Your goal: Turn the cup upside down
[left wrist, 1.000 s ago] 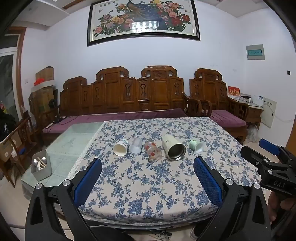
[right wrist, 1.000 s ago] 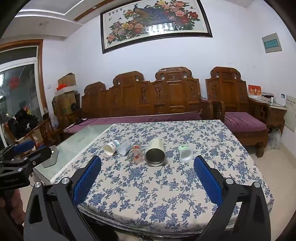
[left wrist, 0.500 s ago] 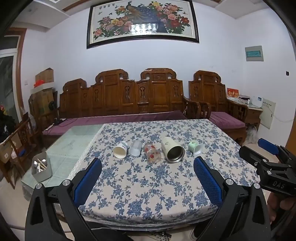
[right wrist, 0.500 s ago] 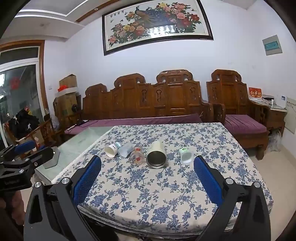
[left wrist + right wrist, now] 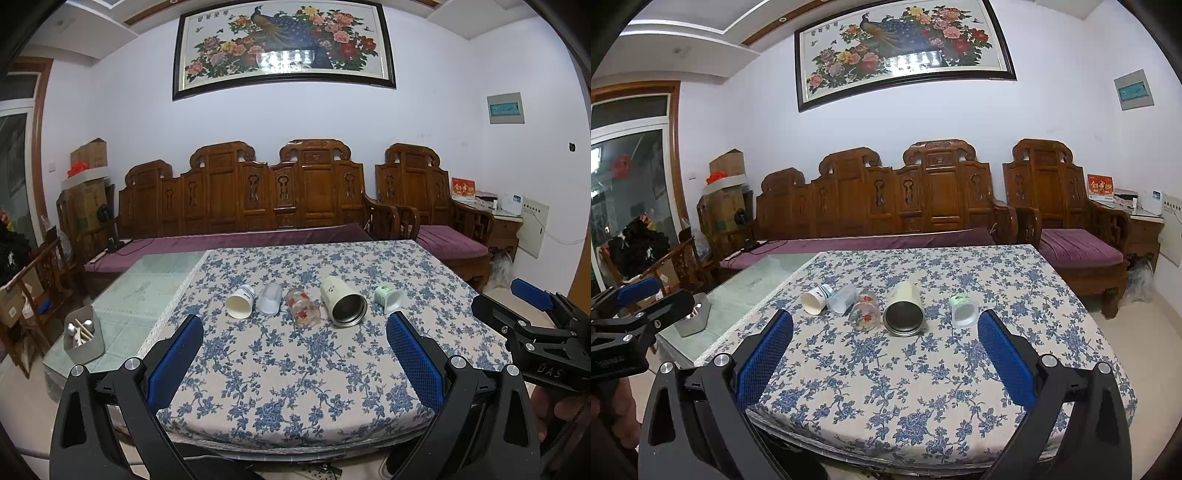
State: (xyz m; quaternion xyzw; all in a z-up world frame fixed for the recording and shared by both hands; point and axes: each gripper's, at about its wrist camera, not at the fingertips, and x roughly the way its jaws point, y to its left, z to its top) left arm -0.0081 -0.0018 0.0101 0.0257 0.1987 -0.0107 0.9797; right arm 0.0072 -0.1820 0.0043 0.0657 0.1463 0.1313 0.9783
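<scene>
Several cups lie on their sides in a row on the floral tablecloth (image 5: pixel 295 369): a white paper cup (image 5: pixel 240 302), a clear plastic cup (image 5: pixel 270 299), a glass with red flowers (image 5: pixel 303 312), a cream steel-lined tumbler (image 5: pixel 342 306) and a small green-white cup (image 5: pixel 388 296). The same row shows in the right wrist view, with the tumbler (image 5: pixel 905 310) in the middle. My left gripper (image 5: pixel 294 345) is open and empty, well short of the cups. My right gripper (image 5: pixel 885 345) is open and empty, also short of them.
A grey holder with utensils (image 5: pixel 83 338) stands on the bare glass tabletop (image 5: pixel 147 288) at the left. A carved wooden sofa (image 5: pixel 258 206) with purple cushions runs behind the table. The right gripper shows at the right edge of the left wrist view (image 5: pixel 532 325).
Both grippers have drifted slightly back and up, so the table sits a little lower in view. The cups have not moved. Both stay open.
</scene>
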